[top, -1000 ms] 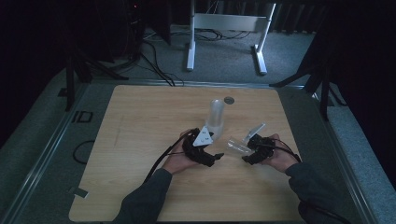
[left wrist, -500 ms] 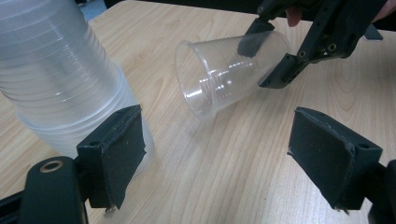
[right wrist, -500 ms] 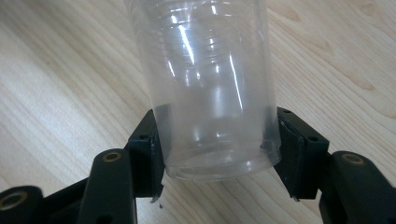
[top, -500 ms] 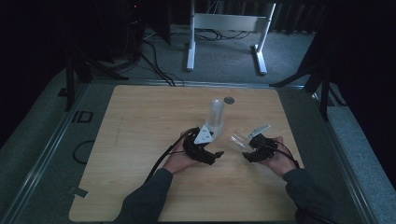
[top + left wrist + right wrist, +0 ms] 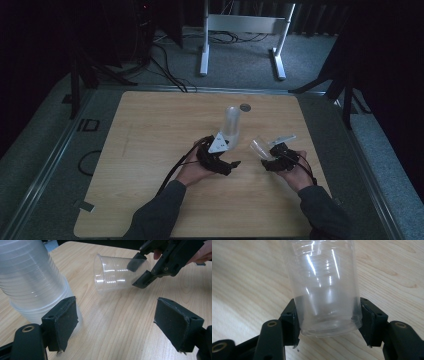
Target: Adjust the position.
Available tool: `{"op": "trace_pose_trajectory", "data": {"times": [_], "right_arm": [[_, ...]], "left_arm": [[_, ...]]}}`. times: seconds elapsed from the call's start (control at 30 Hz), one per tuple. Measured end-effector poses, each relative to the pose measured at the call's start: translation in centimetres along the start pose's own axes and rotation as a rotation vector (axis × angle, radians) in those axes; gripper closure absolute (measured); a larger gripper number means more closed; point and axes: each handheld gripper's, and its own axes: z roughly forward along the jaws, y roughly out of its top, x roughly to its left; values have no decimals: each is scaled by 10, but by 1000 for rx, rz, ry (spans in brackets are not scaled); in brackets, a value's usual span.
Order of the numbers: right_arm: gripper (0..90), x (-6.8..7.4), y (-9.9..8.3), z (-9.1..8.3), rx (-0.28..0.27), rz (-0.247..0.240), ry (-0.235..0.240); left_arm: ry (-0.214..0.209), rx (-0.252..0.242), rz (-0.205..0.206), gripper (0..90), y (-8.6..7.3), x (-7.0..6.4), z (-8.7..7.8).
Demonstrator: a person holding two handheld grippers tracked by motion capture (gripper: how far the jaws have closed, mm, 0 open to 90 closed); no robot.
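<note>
single cup (image 5: 324,287): a clear plastic cup, clamped near its base between the jaws of the right gripper (image 5: 328,320), lying tilted with its mouth pointing away from the gripper, empty
single cup versus stack: held to the right of the cup stack (image 5: 231,121), apart from it, above the wooden table (image 5: 150,125)
cup stack: clear plastic cups nested inside one another, upright on the table
left gripper (image 5: 120,322): jaws spread wide, gripping nothing; one jaw sits just beside the base of the stack
right hand (image 5: 295,172): right of the stack, carrying the gripper
</note>
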Motion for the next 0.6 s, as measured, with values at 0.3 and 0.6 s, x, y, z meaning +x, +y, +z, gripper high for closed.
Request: {"op": "trace_pose_trajectory", "data": {"times": [0.3, 0.6], "right_arm": [[423, 2, -3, 1, -45, 88, -68], [422, 2, -5, 2, -92, 184, -104]], "left_arm": [[10, -3, -11, 185, 1, 0, 1], [8, -12, -23, 198, 3, -1, 2]]}}
